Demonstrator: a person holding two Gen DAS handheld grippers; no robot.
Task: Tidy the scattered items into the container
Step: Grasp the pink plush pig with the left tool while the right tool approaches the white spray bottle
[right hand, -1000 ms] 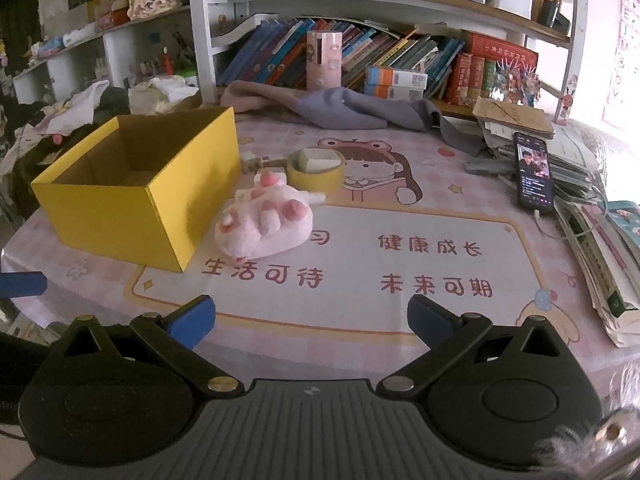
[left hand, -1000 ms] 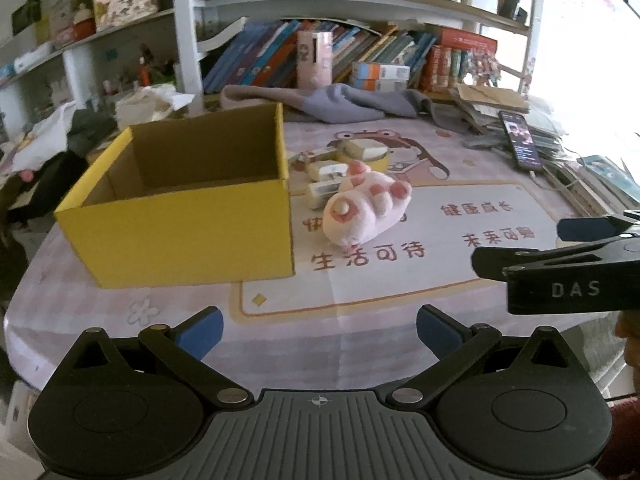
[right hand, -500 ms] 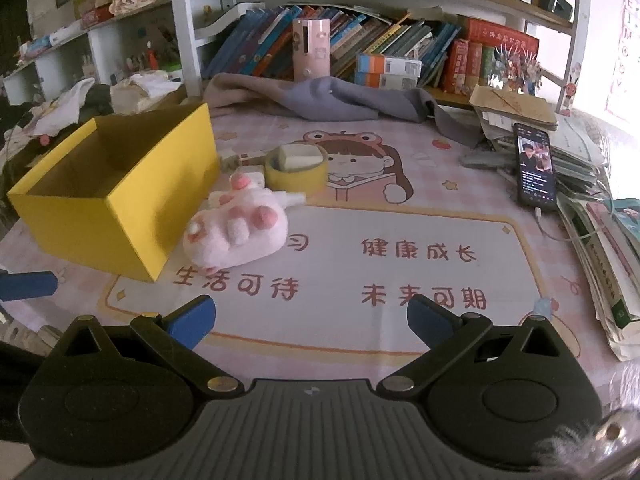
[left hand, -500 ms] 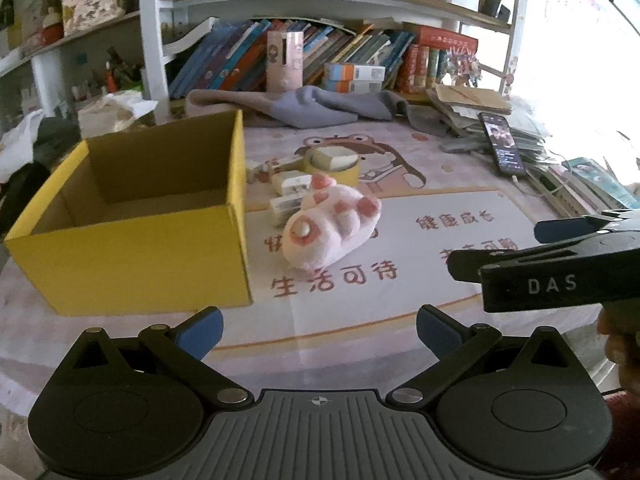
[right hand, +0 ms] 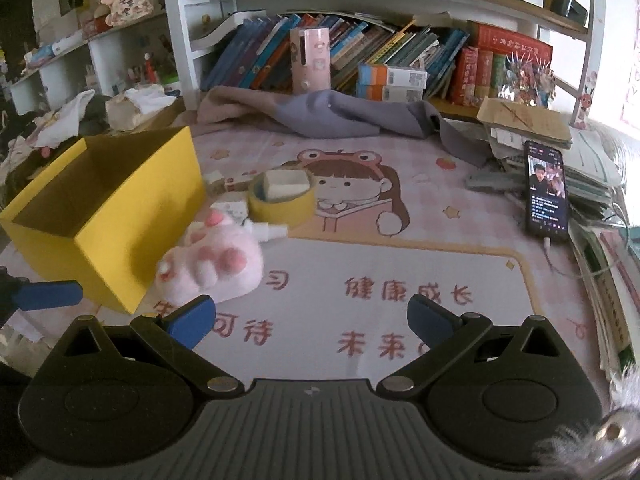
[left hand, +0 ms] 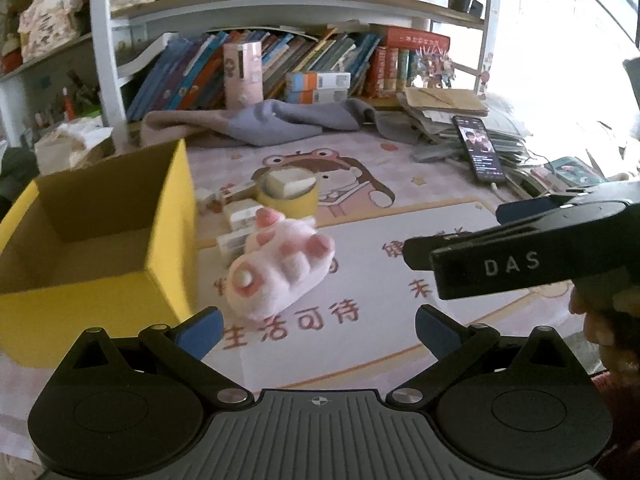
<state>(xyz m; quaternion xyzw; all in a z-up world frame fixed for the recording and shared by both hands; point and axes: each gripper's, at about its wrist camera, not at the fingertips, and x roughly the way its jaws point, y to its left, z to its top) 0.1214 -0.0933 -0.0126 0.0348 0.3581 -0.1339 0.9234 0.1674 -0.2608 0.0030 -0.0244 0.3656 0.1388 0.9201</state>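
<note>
1. Now closer to the pink plush paw than a second ago: fills the centre of the left wrist frame, where it sat smaller and higher before.
2. Lying on the desk just beside the yellow box, which has slid toward the left edge of both frames.
3. Left tool: wide open, nothing between the blue pads, low in the frame with the plush just above the gap.
4. Right tool: equally wide open and empty; plush at centre left of its frame, just above the left pad.
5. Behind the plush, toward frame centre: yellow tape roll with a white block inside, plus small white boxes next to the box wall.
6. Box interior looks empty as far as visible, so tidying has likely just begun.
7. Probably an approach to grasp the plush first; soft, should squash easily under the pads.
8. Worth watching: box wall very close to the plush on its left side.
</note>
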